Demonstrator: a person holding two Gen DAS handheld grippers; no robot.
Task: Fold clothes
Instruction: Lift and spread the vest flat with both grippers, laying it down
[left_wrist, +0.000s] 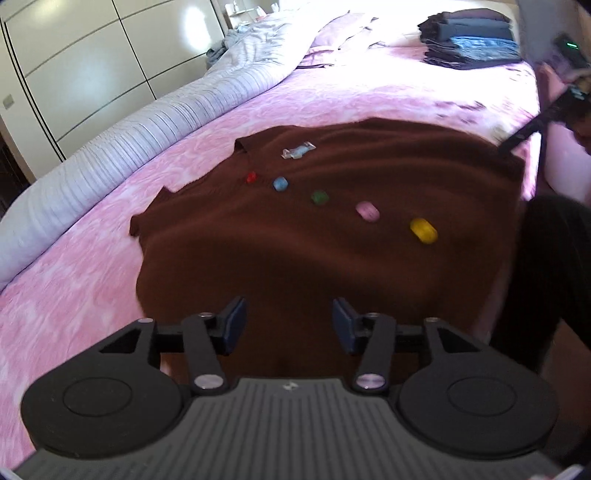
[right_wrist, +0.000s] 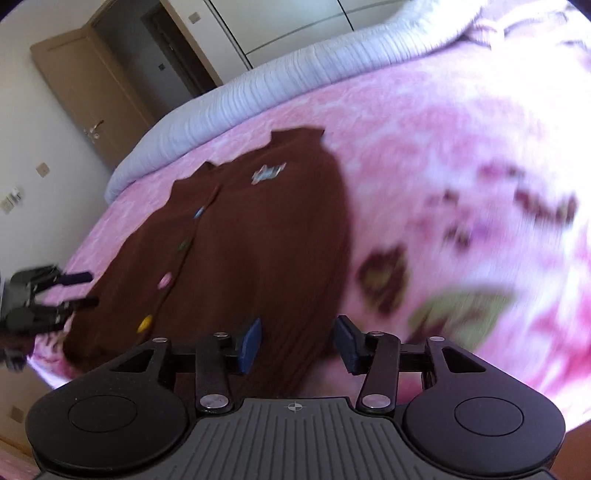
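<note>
Brown cardigan, flat on pink bedspread; folded pile at 1 o'clock. Left gripper and right gripper: fingers apart, empty.

The left wrist view looks from the hem end of the brown cardigan, close above it, up the bed towards the wardrobe. The right wrist view looks across the same cardigan from its side, towards the door. Both share the cardigan.
</note>
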